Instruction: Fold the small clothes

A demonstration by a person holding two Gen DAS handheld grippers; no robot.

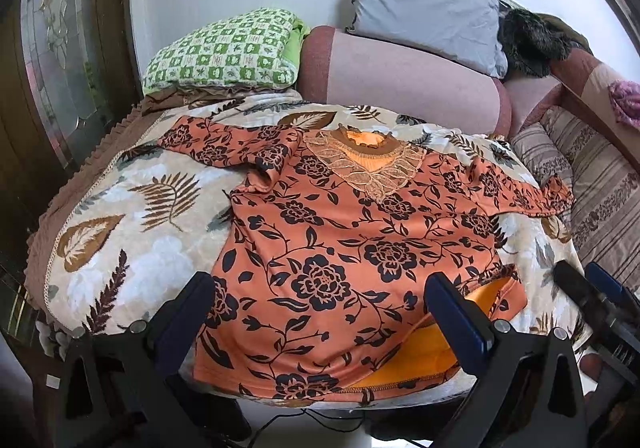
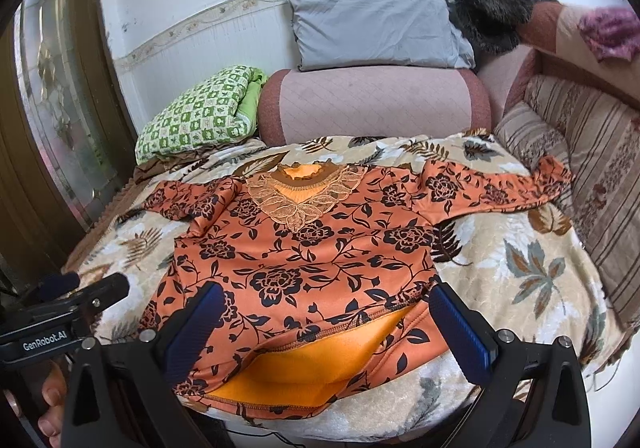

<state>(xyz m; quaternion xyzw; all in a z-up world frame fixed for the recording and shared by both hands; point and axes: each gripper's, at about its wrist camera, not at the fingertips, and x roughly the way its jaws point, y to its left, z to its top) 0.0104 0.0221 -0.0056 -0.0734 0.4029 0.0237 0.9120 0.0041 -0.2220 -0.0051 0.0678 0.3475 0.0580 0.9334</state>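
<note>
Both grippers, left gripper (image 1: 320, 300) and right gripper (image 2: 324, 312), hover with jaws wide over the hem of the orange black-flowered long-sleeved top (image 1: 352, 248), spread flat on the leaf-patterned bed blanket (image 1: 132, 232) for folding.

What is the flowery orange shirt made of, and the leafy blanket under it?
The orange floral shirt looks like smooth knit fabric with a fuzzy orange fleece lining showing at the open hem, plus a lace collar. The leaf-print blanket looks like soft plush fleece: its surface is velvety and embossed. Both are guesses from looks.

"GenRobot.AI" on left gripper (image 2: 86, 290)
</note>
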